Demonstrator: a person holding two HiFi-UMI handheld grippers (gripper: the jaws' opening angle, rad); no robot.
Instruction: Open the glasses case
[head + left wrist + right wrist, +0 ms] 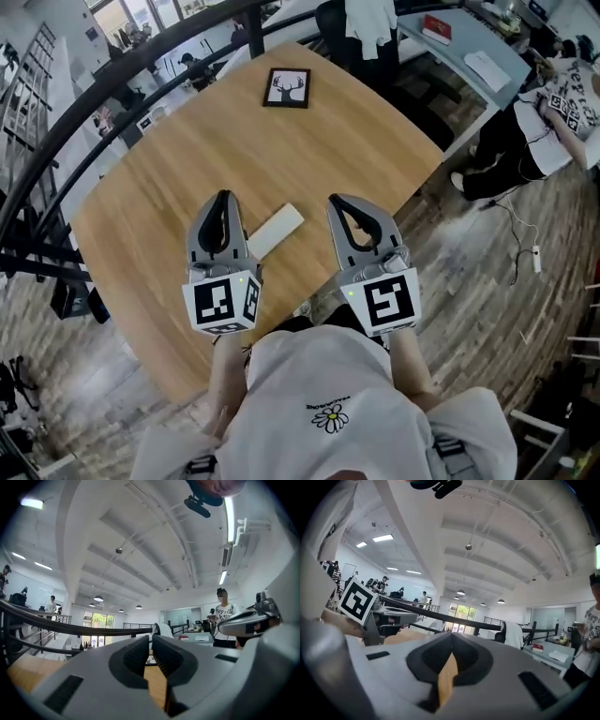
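A flat white glasses case (277,230) lies closed on the round wooden table (309,150), near the front edge. In the head view it lies between my two grippers, which are held level above the table's near side. My left gripper (223,196) is just left of the case, jaws shut and empty. My right gripper (335,200) is to the right of the case, also shut with nothing in it. The left gripper view shows its fingertips (151,638) together, and the right gripper view shows its fingertips (451,634) meeting. The case is hidden in both gripper views.
A framed deer picture (287,87) lies at the table's far side. A black railing (112,98) curves past the table's left and far sides. To the right, a person (525,141) sits on the wooden floor by a long desk (469,56).
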